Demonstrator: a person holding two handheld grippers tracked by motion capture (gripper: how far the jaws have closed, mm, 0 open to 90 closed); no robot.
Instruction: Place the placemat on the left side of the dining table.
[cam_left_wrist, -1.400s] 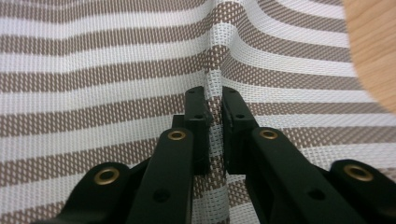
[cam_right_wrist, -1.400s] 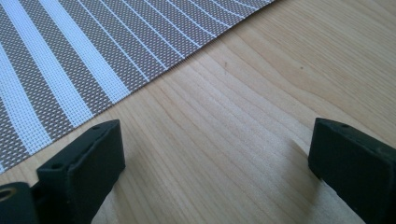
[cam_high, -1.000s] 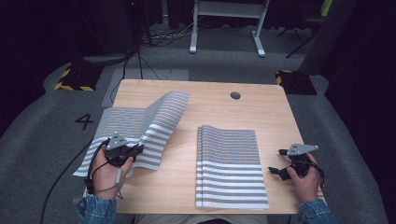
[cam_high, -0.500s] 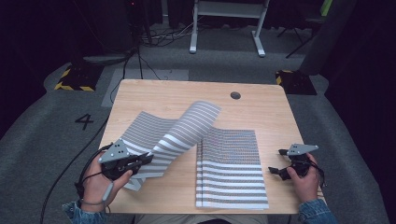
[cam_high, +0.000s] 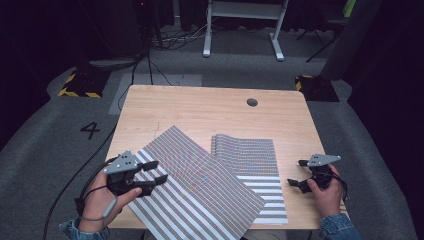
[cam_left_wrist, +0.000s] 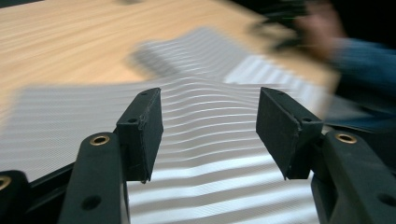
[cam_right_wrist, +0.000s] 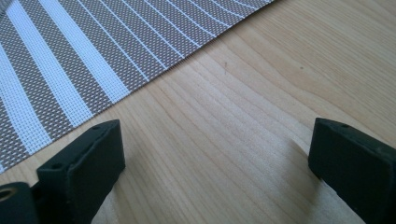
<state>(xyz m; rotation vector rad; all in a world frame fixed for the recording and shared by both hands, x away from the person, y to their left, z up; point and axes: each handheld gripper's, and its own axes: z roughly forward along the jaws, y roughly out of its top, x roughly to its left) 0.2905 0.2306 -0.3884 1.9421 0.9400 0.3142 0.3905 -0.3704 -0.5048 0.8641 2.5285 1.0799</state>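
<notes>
Mat now flat, overlapping stack | left gripper just opened, empty

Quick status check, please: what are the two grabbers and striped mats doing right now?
Left gripper just opened, empty. Upper mat overlaps lower mat. Right gripper open. Nothing blocking.

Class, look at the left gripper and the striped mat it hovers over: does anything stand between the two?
Nothing visible does. The left gripper has just opened its jaws, with only air between them, directly above the angled striped mat.
</notes>
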